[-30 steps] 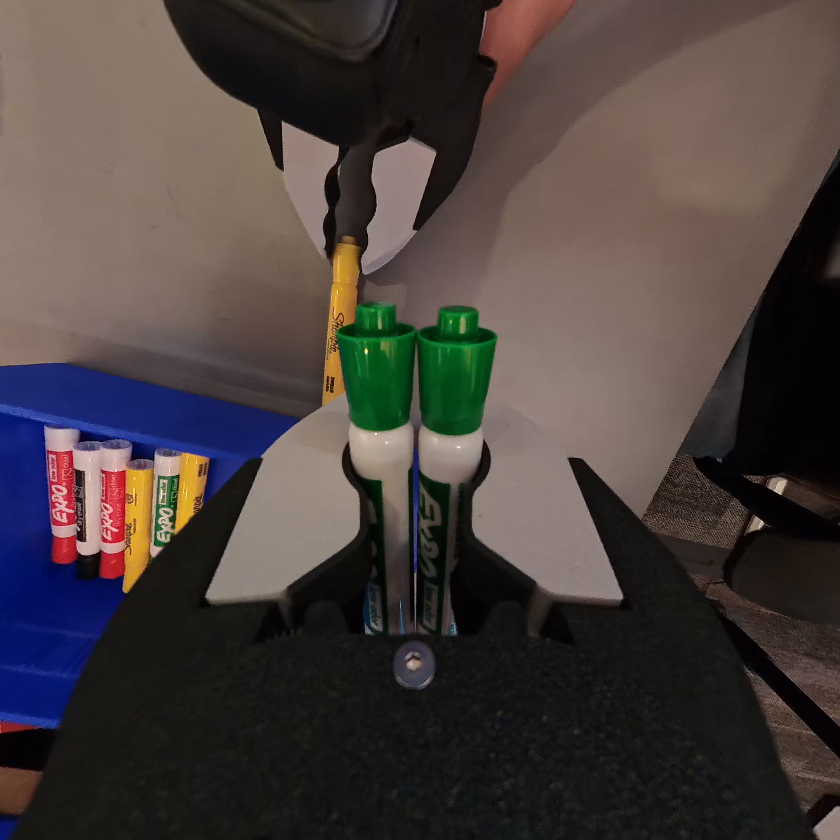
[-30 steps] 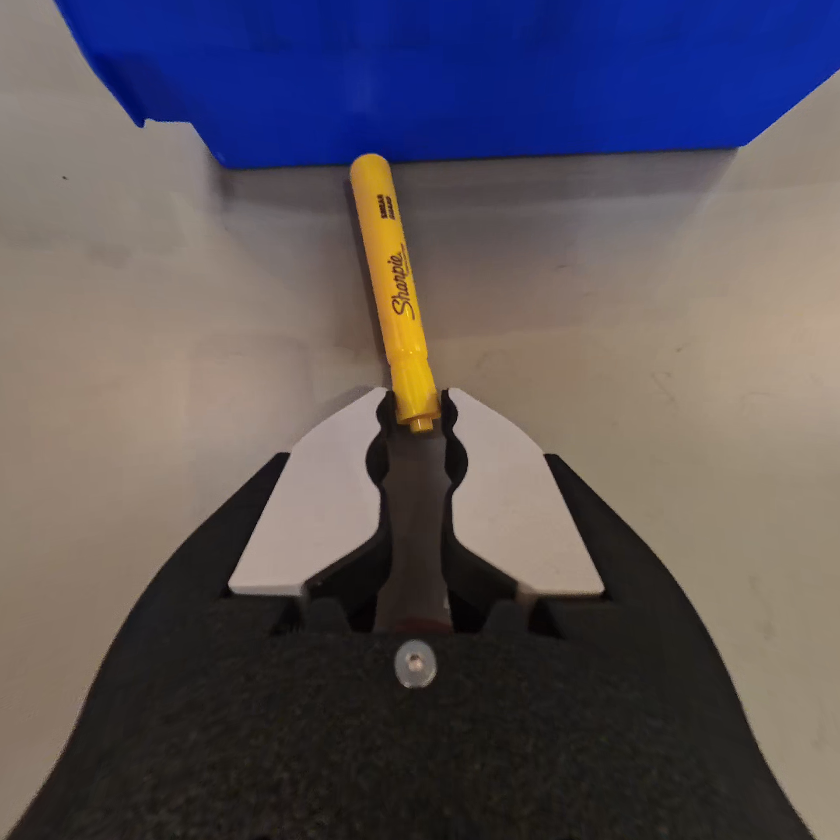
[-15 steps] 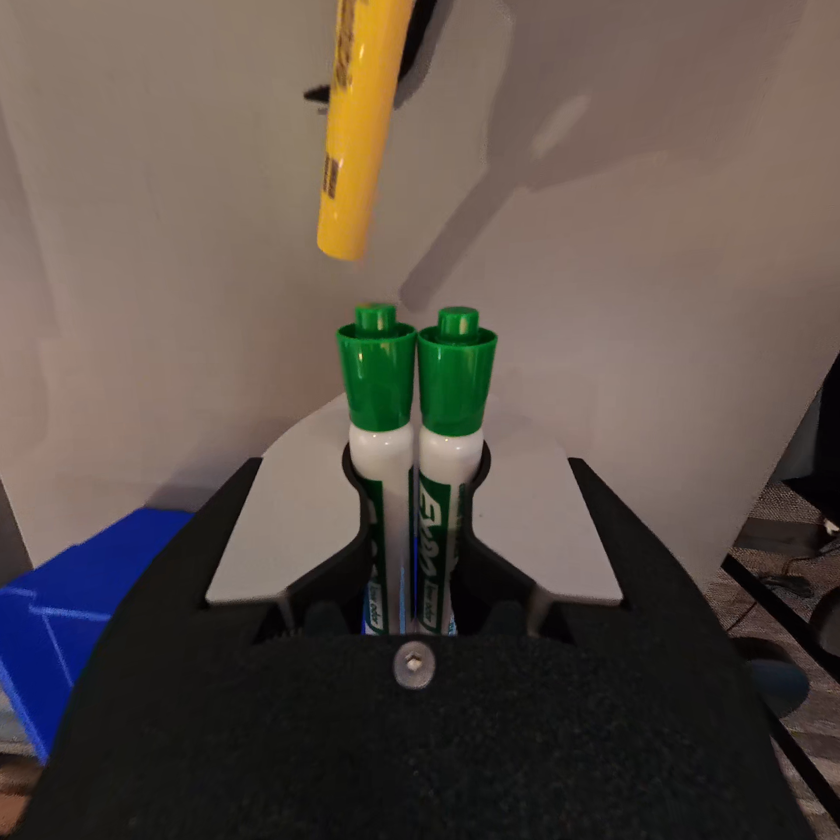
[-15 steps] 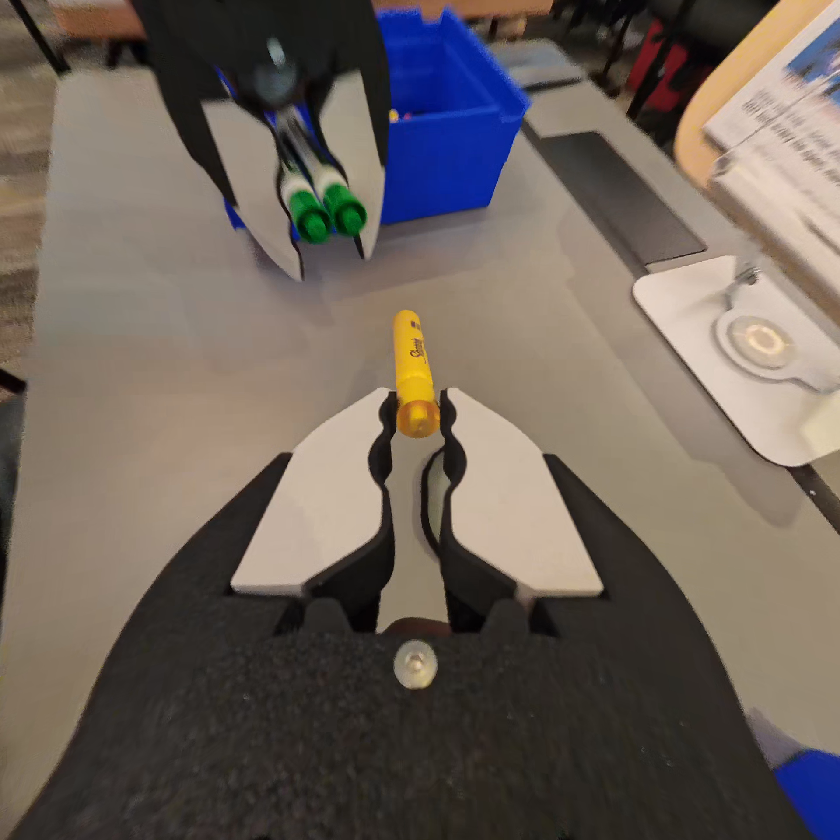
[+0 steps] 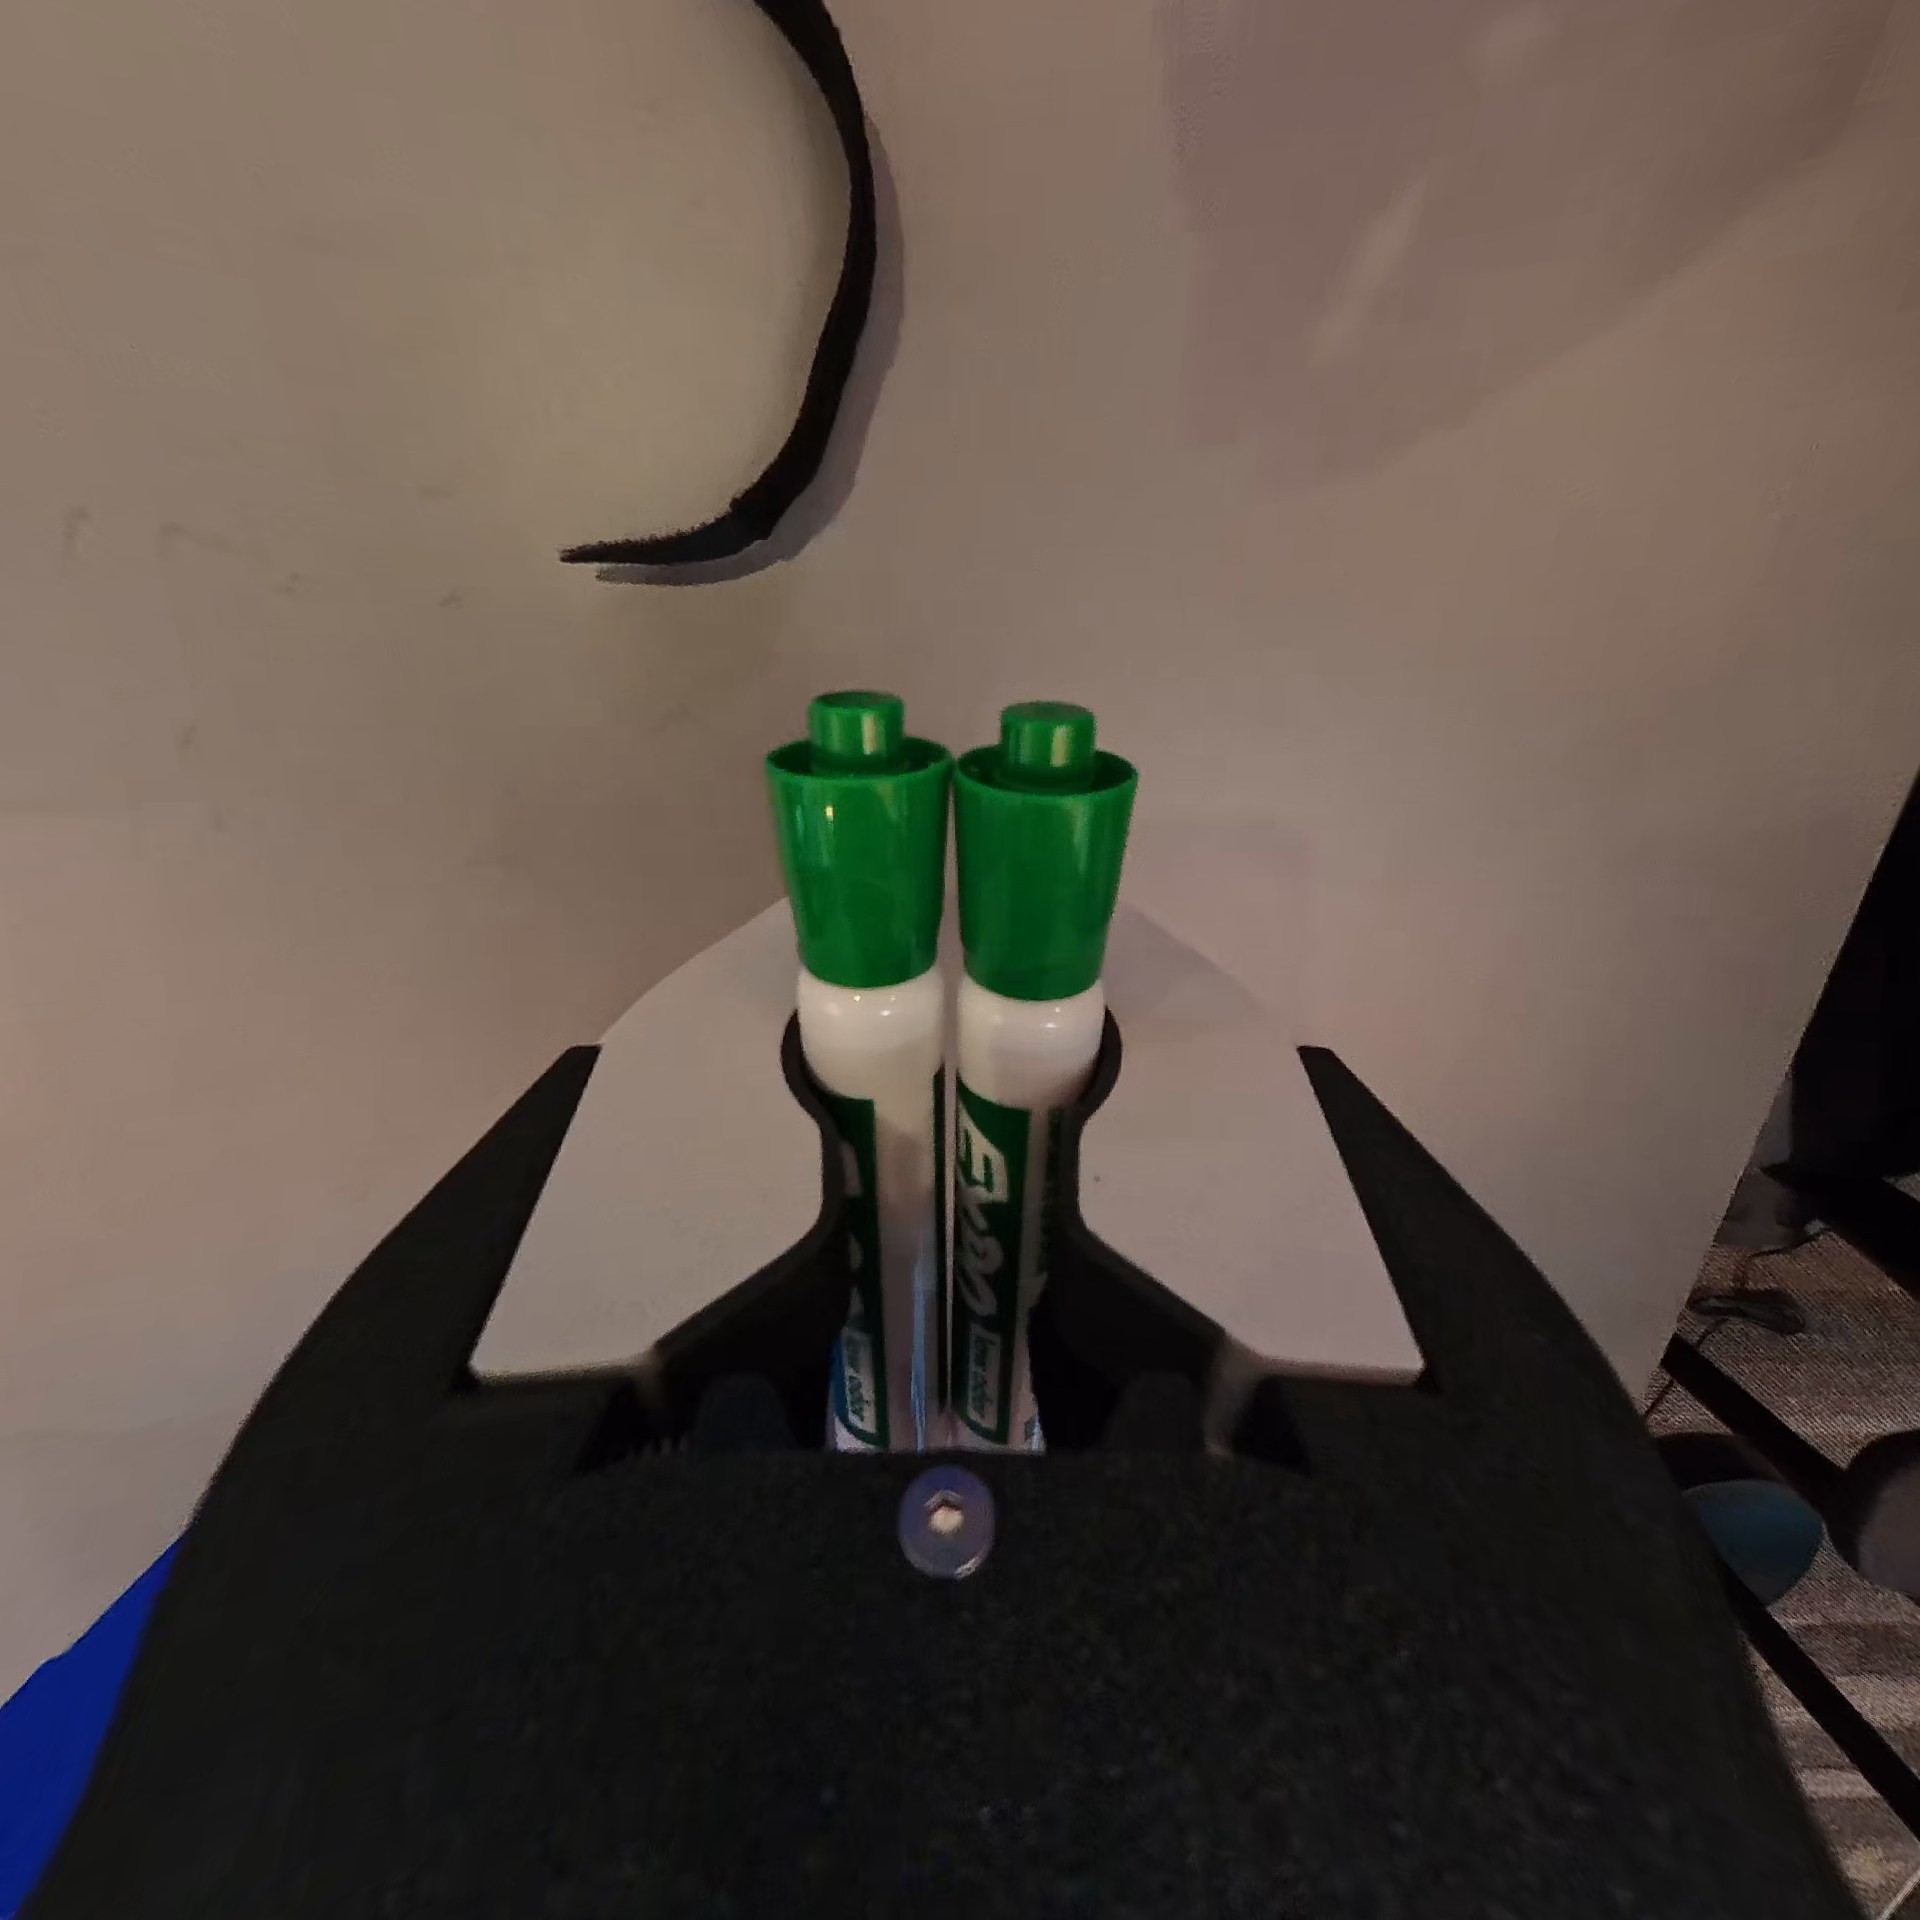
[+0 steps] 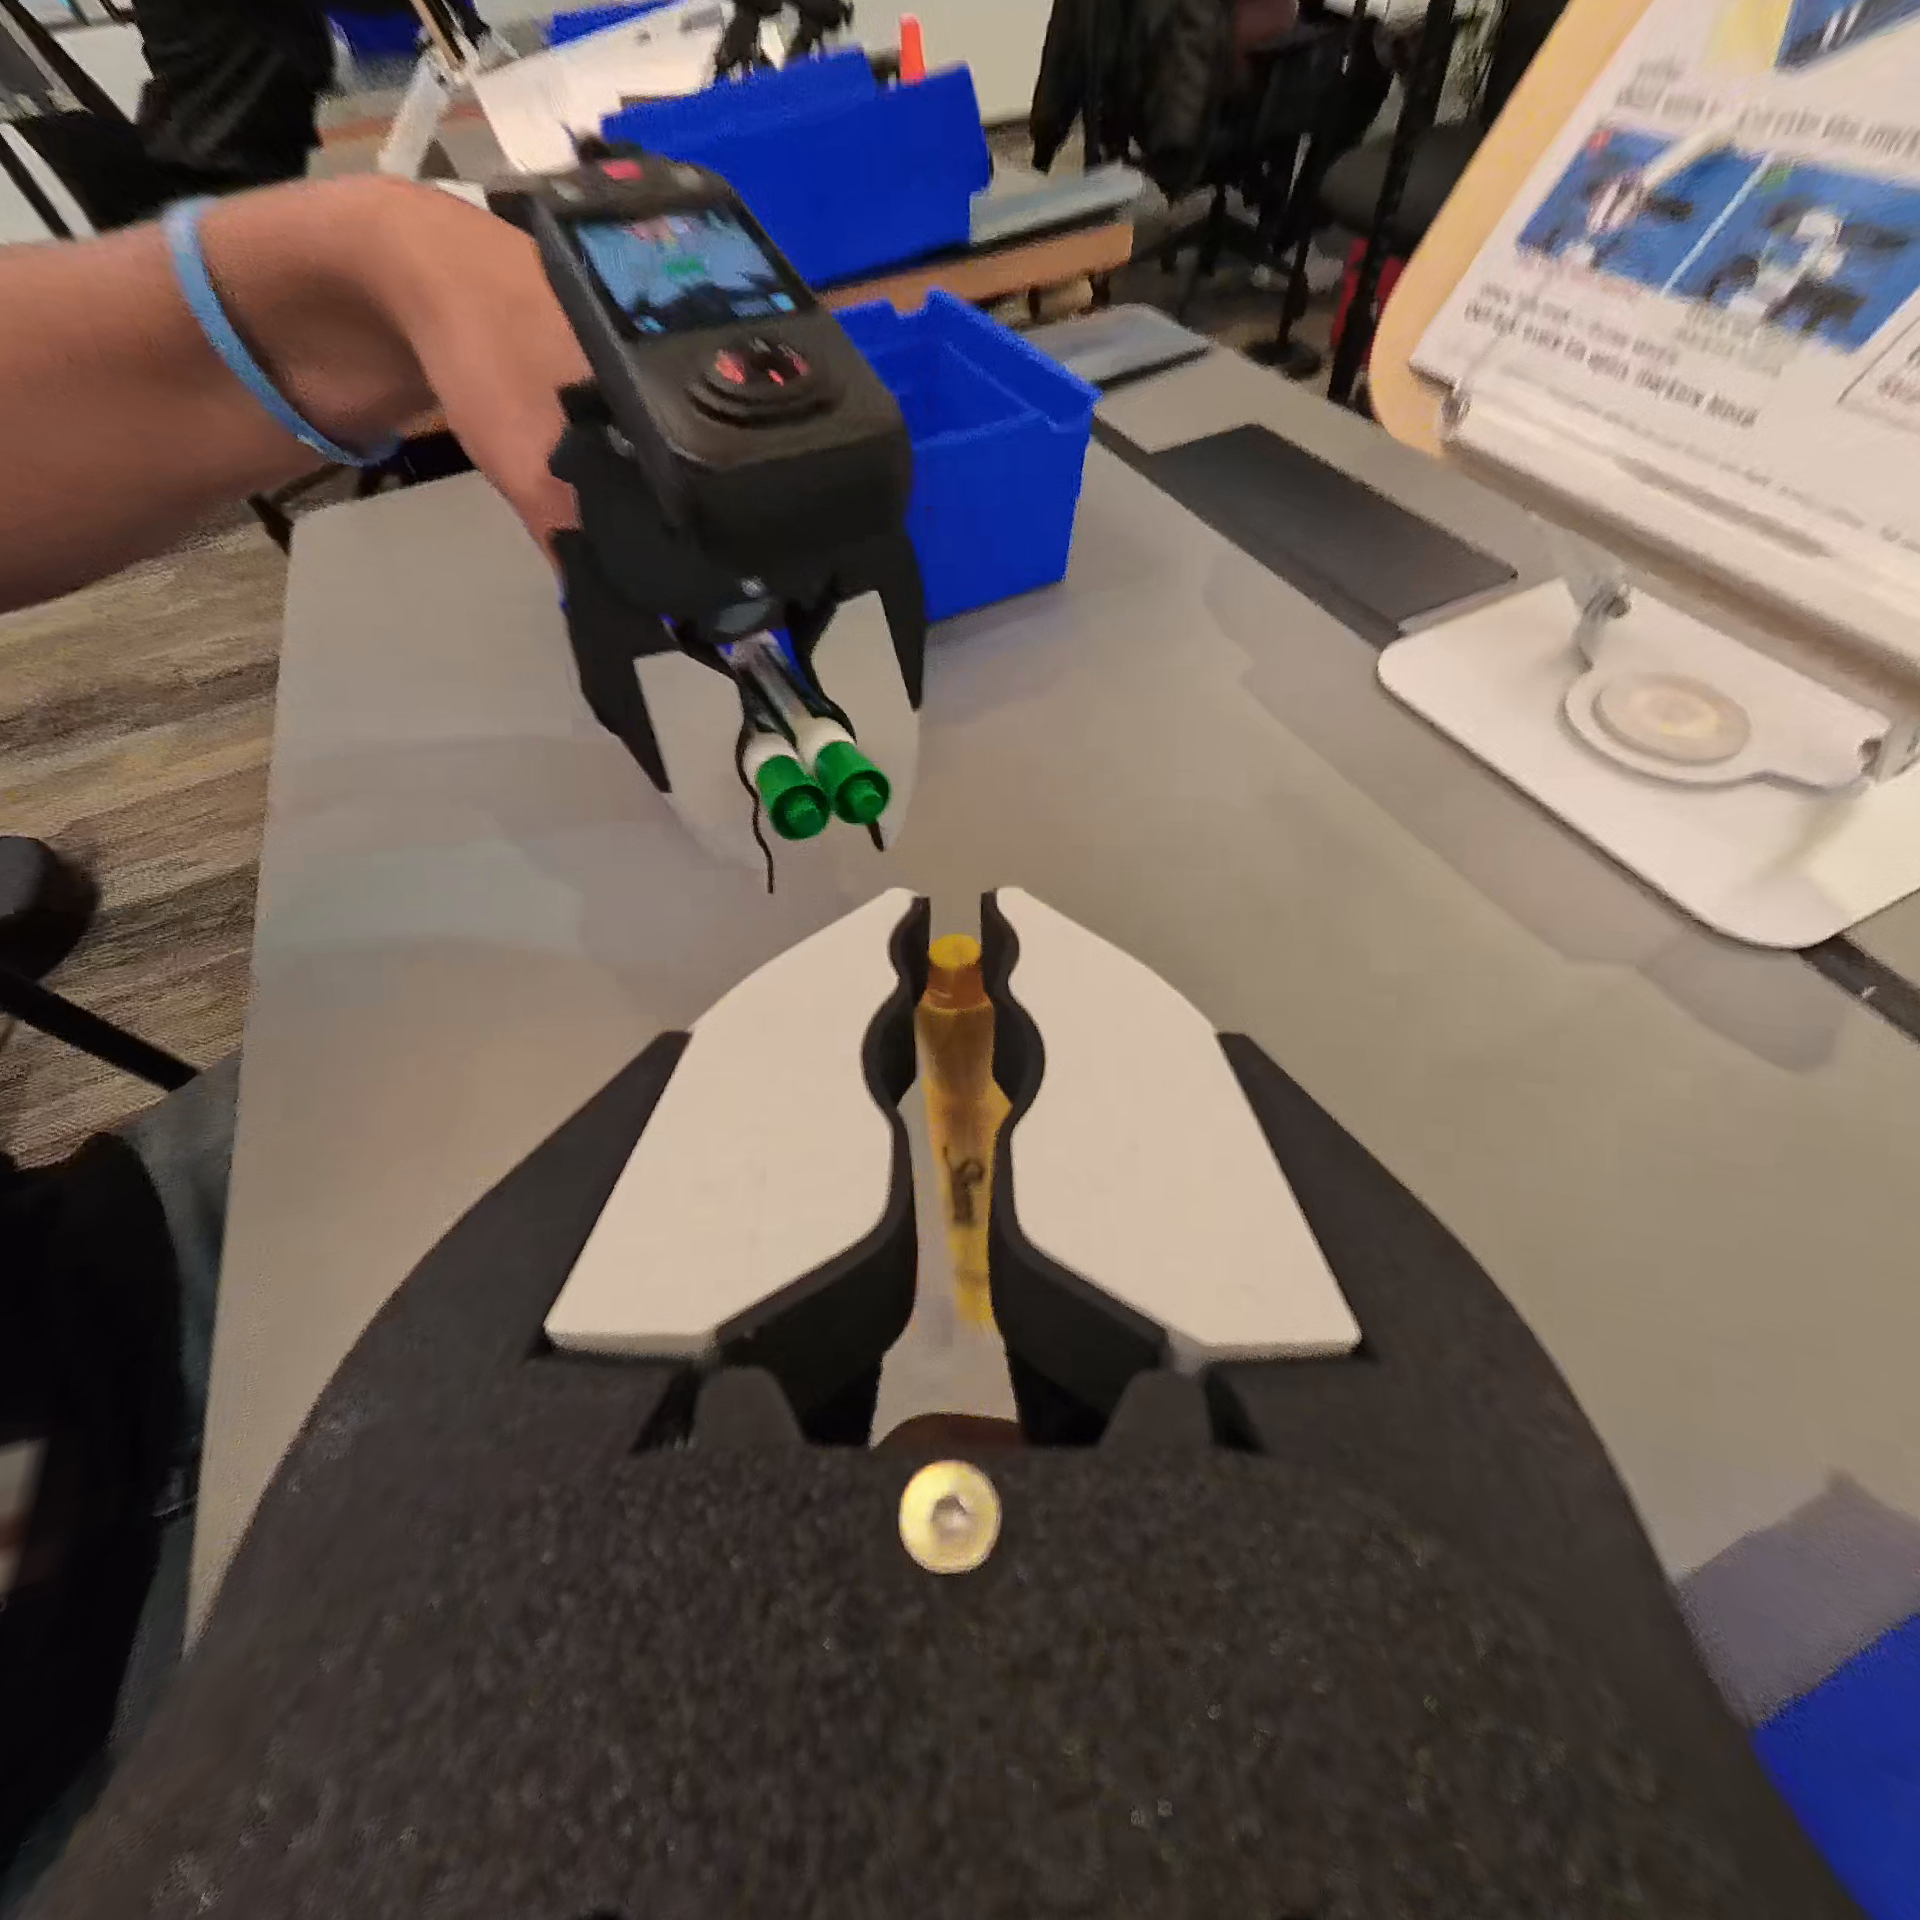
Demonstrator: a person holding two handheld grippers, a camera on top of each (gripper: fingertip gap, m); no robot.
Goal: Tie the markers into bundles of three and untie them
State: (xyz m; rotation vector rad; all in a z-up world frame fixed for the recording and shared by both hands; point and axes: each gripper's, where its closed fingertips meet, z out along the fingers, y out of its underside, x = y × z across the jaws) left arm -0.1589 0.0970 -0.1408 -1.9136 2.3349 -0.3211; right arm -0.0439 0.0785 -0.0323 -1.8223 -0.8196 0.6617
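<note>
Bare grey table (image 6: 1247, 831) lies open between the grippers; a blue bin (image 6: 987, 447) and a white stand (image 6: 1662, 748) bound its far side and right.

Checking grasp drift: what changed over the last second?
The yellow marker slid back from the tip of the right hand-held gripper, deep between its fingers, and the view swung up off the table. Left hand-held gripper still clamps two green markers.
</note>
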